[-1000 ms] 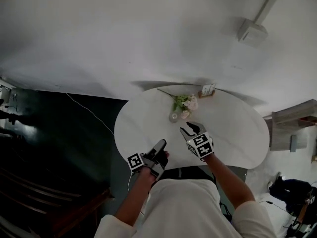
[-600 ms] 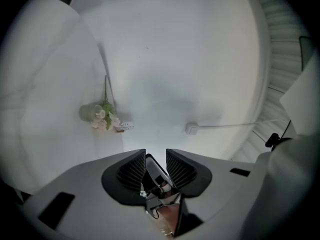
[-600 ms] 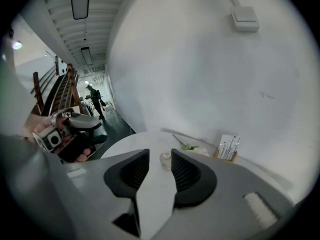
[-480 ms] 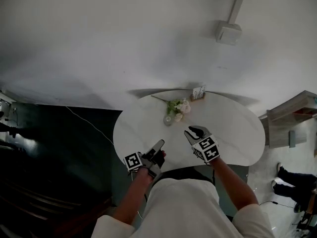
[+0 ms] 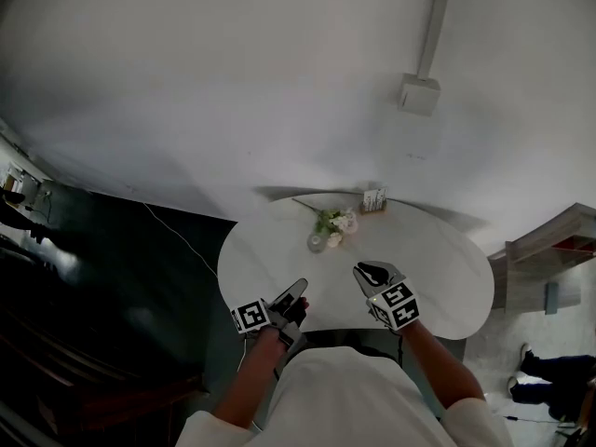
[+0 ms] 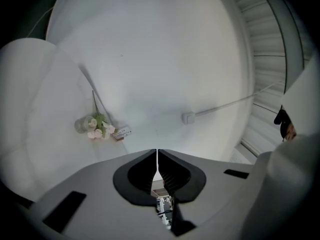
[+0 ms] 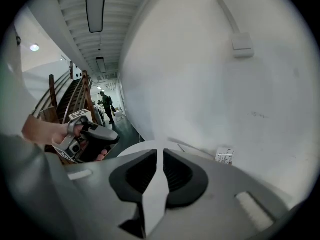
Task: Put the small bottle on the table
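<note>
I cannot make out a small bottle in any view, and neither gripper holds anything. My left gripper (image 5: 300, 286) hovers over the near edge of the round white table (image 5: 438, 268). Its jaws have just been closing and now meet, with nothing between them (image 6: 157, 150). My right gripper (image 5: 365, 268) hangs above the table's near middle. Its jaws have also been closing and now stand a thin slit apart, empty (image 7: 161, 151). The right gripper view catches the left gripper (image 7: 112, 136) in a hand.
A small glass vase (image 5: 317, 242) with pale flowers (image 5: 337, 221) and a card holder (image 5: 373, 199) stand at the table's far side. A white wall with a junction box (image 5: 419, 94) lies behind. There is dark floor to the left, a shelf (image 5: 549, 250) to the right and a person's legs (image 5: 540, 389).
Both grippers' jaws have closed. Both hands sit a little lower in the head view, and that view has tilted up, showing more wall.
</note>
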